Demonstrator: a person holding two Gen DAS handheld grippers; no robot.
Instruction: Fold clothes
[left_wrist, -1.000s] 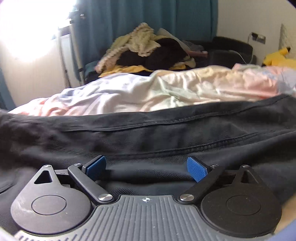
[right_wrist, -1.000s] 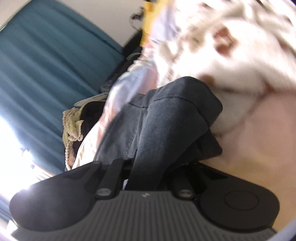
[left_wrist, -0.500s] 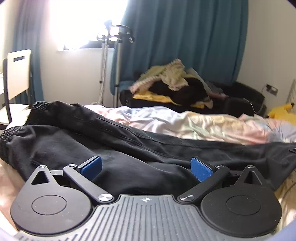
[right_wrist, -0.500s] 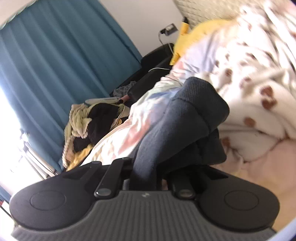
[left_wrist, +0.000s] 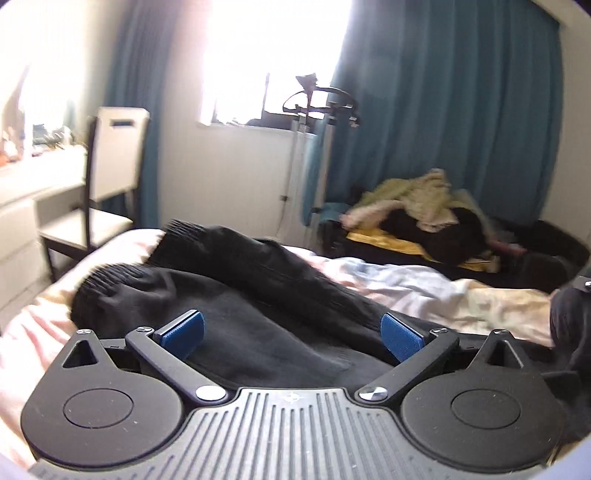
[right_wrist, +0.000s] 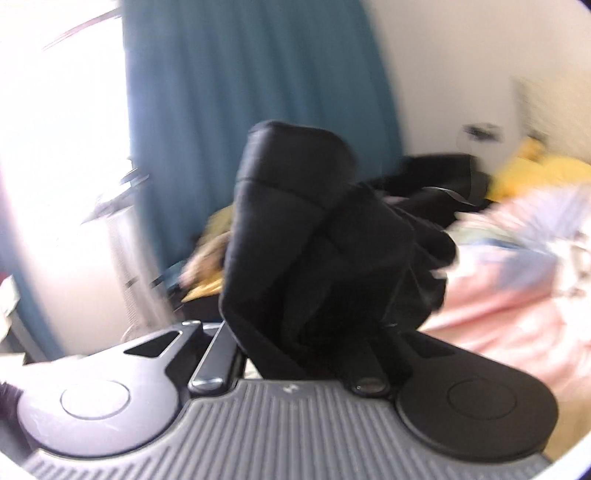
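Note:
Black trousers (left_wrist: 236, 288) lie across the bed, their two ribbed cuffs pointing toward the far left edge. My left gripper (left_wrist: 291, 332) is open, its blue pads (left_wrist: 183, 328) spread just above the trouser fabric, holding nothing. My right gripper (right_wrist: 295, 332) is shut on a bunched end of the black trousers (right_wrist: 306, 229), lifted above the bed; the cloth hides its fingertips. That view is blurred by motion.
The bed has a pink and pastel sheet (left_wrist: 424, 284). A heap of clothes (left_wrist: 417, 214) lies on a dark sofa beyond it, by the teal curtain (left_wrist: 461, 110). A chair (left_wrist: 107, 177) and white desk stand at left. A yellow item (right_wrist: 535, 173) lies at the bed's far right.
My left gripper has lifted and turned left, bringing the trouser cuffs, chair and window into view. My right gripper has swung up and left, carrying the bunched trouser end with it.

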